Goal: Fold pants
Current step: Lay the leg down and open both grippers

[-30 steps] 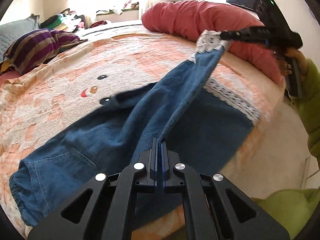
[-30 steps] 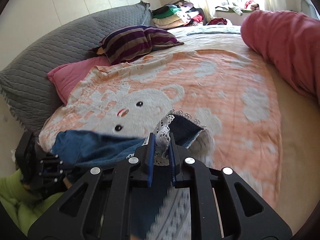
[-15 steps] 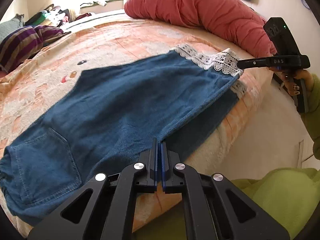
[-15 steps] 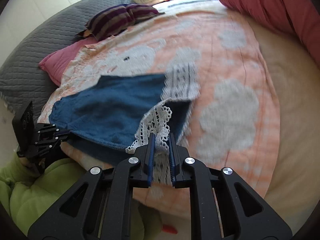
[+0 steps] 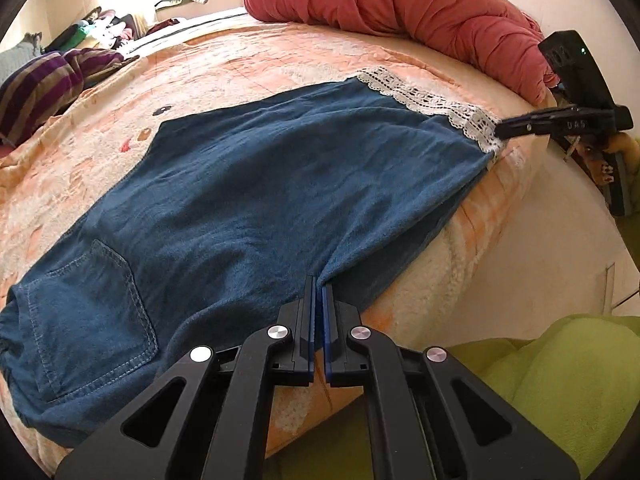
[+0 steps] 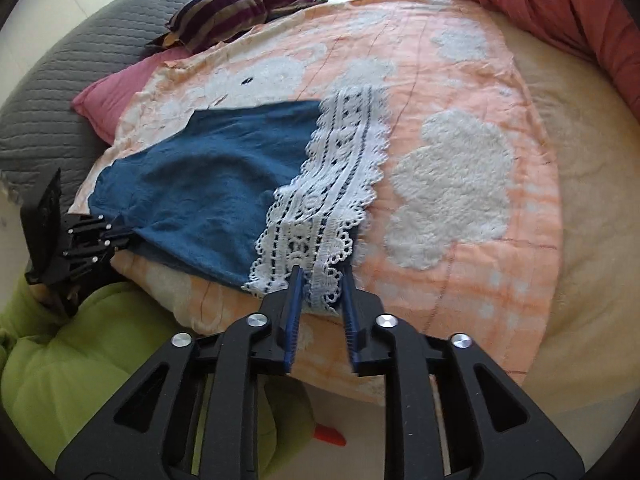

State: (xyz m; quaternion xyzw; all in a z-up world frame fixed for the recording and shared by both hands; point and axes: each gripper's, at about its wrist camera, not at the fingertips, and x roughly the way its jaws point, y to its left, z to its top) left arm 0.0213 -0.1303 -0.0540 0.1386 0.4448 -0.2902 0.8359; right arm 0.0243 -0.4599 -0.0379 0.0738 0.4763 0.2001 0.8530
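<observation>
**Blue denim pants laid lengthwise at the edge of the bed**

Blue denim pants [image 5: 248,208] lie on a peach, cartoon-printed blanket [image 5: 240,64] on a bed, folded so one leg rests on the other. A back pocket [image 5: 100,312] shows at the waist end, to the left in the left wrist view. A white lace cuff [image 6: 336,184] trims the leg end. The near long edge hangs slightly over the side of the bed.

The left tool [image 5: 318,292] has its fingers pressed together on the near edge of the denim, around mid-length. The right tool [image 6: 322,284] sits at the lace cuff with its fingers spread. The lace lies between them, seemingly no longer clamped, though the left wrist view is too distant to confirm this. A person in a lime green garment [image 6: 80,344] holds both tools.

A red rolled duvet [image 5: 400,4] lies along the far side of the bed. A striped pillow [image 6: 240,4] and a grey quilted cushion [image 6: 60,80] sit near the head, well apart from the pants.

Judging from this layout, the lengthwise fold looks done and the crosswise fold comes next. To do it well, the left tool should let go only once the denim lies flat. Both tools should then take the two corners of the cuff, gripping both layers. Lifting them together and carrying the cuff toward the waistband keeps the edges aligned. The overhanging edge could drag the cloth off the bed, so nudging it inward first would help.
</observation>
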